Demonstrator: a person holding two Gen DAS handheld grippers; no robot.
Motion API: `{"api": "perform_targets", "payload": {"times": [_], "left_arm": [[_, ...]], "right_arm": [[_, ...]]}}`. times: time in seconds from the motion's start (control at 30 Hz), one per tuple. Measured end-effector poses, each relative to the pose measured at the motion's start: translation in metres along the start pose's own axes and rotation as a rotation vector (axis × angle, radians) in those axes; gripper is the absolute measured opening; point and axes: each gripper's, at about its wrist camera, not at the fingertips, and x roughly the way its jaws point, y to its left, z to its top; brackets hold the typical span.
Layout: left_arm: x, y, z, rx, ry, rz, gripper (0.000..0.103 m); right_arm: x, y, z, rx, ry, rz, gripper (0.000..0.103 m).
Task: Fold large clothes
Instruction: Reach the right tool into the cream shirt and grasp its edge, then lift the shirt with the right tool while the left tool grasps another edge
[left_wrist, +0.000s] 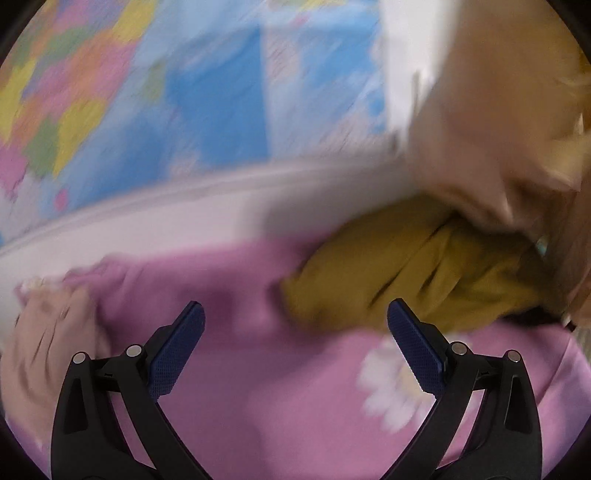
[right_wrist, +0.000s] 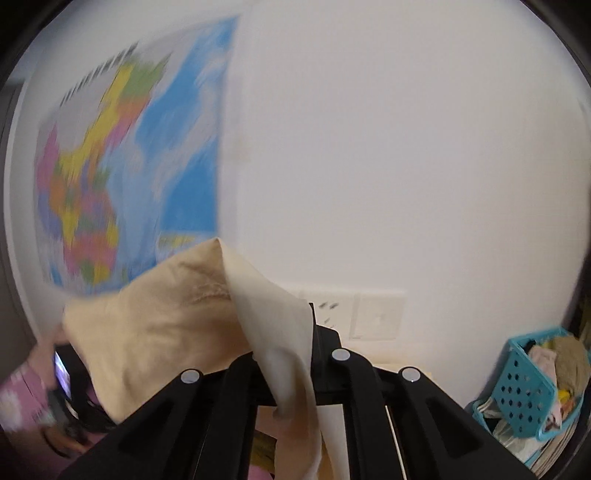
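Observation:
In the right wrist view my right gripper is shut on a cream garment. The cloth drapes over the jaws and hangs down on both sides, hiding the fingertips. The same cream garment shows raised and blurred at the upper right of the left wrist view. Below it a mustard garment lies bunched on the pink flowered sheet. My left gripper hovers open over the sheet, nothing between its blue pads, just short of the mustard garment.
A blurred beige bundle of cloth lies on the sheet at the left. A coloured map hangs on the white wall, with a socket plate low down. A teal basket full of clothes stands at the right.

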Motion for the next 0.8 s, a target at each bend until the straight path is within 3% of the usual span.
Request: {"api": "perform_targets", "payload": {"times": [0.17,0.27,0.43,0.5,0.57,0.6,0.8], "left_arm": [[0.011,-0.045,0.026,0.082,-0.098,-0.179,0.098],[0.019,-0.077,0.034,0.145,-0.145,-0.245,0.098],[0.027,-0.112,0.039,0.160,-0.193,-0.408,0.097],[0.024,-0.127,0.038,0.196,-0.216,-0.447,0.083],[0.027,-0.141,0.039,0.240,-0.182,-0.468,0.017],[0.032,-0.146,0.042,0.256,-0.154,-0.462,0.008],[-0.004,-0.164,0.086,0.265,-0.260,-0.387,0.003]], "right_arm": [[-0.017,-0.029,0.019,0.083,-0.053,0.013,0.004],[-0.027,-0.038,0.023,0.089,-0.053,0.008,0.004],[-0.034,-0.050,0.020,0.095,-0.041,-0.001,0.004],[-0.034,-0.054,0.019,0.098,-0.038,0.001,0.004],[-0.033,-0.057,0.017,0.101,-0.034,-0.010,0.004],[-0.033,-0.058,0.016,0.106,-0.034,-0.013,0.004],[-0.063,-0.077,0.030,0.141,-0.086,-0.080,0.004]]}}
